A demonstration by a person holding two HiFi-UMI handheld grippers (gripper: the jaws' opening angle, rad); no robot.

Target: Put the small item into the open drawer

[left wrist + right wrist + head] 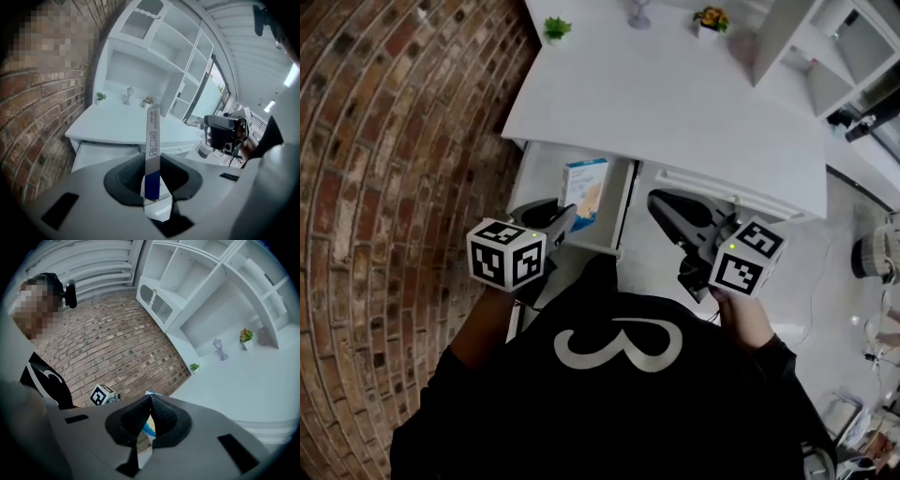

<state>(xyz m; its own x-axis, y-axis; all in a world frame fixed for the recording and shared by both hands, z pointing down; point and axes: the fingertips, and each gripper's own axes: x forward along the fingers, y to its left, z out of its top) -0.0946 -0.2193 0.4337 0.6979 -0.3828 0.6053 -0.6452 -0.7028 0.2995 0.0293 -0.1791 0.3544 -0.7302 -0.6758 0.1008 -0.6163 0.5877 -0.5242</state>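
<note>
A small flat white-and-blue box [584, 190] is pinched on its edges by my left gripper [562, 217], which is shut on it. The box hangs over the open white drawer [542, 178] under the left end of the white desk [675, 103]. In the left gripper view the box [152, 140] stands edge-on between the jaws, with the drawer [101, 152] below and ahead. My right gripper [658, 201] floats to the right of the drawer, in front of the desk edge. Its jaw tips meet with nothing between them [149, 398].
A brick wall [384, 141] runs close along the left of the drawer. On the desk's far edge stand a small green plant [556, 28], a glass vase [638, 13] and a flower pot [711, 19]. White shelving [811, 56] rises at the right. A second drawer [722, 192] beside the open one is closed.
</note>
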